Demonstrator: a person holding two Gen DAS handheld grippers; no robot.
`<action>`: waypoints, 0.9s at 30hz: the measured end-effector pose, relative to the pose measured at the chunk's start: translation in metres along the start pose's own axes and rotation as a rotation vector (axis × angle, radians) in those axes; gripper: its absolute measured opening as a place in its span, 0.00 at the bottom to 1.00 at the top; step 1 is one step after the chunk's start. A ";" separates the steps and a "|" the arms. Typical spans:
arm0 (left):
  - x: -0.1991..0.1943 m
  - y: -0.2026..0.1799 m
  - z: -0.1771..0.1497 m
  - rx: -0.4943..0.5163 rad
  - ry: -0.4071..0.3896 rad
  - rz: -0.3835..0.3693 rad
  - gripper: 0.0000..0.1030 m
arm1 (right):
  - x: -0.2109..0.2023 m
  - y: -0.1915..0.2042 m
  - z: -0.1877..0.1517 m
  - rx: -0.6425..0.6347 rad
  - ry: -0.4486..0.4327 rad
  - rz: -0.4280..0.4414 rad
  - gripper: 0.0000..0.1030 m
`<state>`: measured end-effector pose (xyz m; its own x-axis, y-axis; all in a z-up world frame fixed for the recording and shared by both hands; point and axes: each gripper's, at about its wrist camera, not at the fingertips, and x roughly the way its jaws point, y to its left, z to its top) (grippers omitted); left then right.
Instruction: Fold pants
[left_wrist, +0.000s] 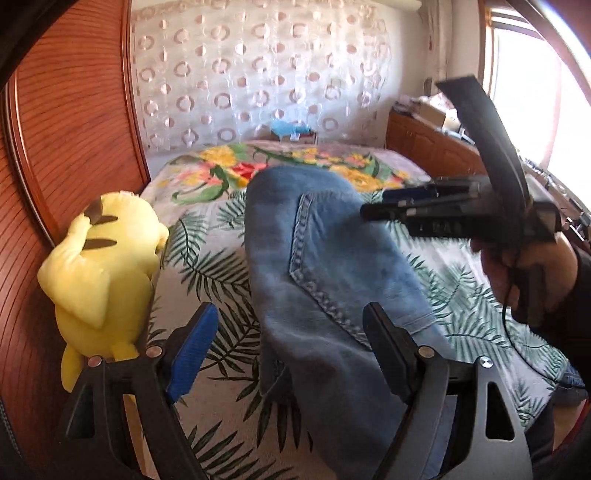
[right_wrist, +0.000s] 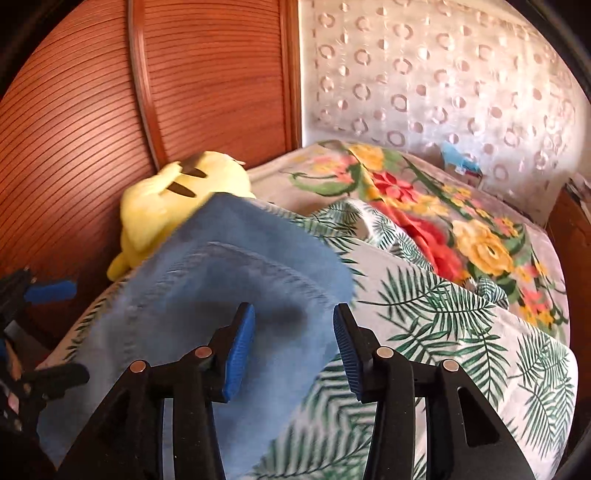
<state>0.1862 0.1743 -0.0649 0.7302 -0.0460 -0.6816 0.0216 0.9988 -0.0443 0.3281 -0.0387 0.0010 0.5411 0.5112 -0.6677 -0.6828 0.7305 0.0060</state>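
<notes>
- Left wrist view: one pair of blue jeans (left_wrist: 314, 266) lies folded on the bed (left_wrist: 207, 258). One yellow plush toy (left_wrist: 103, 273) is left of the jeans. The left gripper (left_wrist: 291, 350) is wide apart and empty above the jeans; the right gripper (left_wrist: 373, 206) is at the jeans' right.
- Right wrist view: the right gripper (right_wrist: 293, 350) is released, with the jeans (right_wrist: 221, 280) below it and nothing pinched. One plush toy (right_wrist: 166, 206) is behind the jeans.

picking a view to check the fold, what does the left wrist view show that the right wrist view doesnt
Only the left wrist view shows the window, the wooden cabinet under it, and the hand holding the right gripper. Only the right wrist view shows the right gripper from behind, open over the jeans' edge. Both show the folded jeans on the leaf-print bedspread, the yellow plush toy and the wooden wardrobe.
</notes>
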 end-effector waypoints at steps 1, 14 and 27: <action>0.004 0.002 0.000 -0.006 0.009 0.002 0.79 | 0.007 -0.004 0.003 0.003 0.009 0.015 0.45; 0.047 0.014 -0.011 -0.036 0.098 0.006 0.79 | 0.072 -0.027 0.010 0.048 0.083 0.158 0.65; 0.044 0.016 -0.013 -0.073 0.090 -0.156 0.17 | 0.089 -0.046 0.025 0.075 0.089 0.298 0.26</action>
<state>0.2099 0.1883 -0.1057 0.6577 -0.2050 -0.7248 0.0775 0.9756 -0.2055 0.4202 -0.0158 -0.0399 0.2756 0.6687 -0.6906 -0.7651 0.5875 0.2636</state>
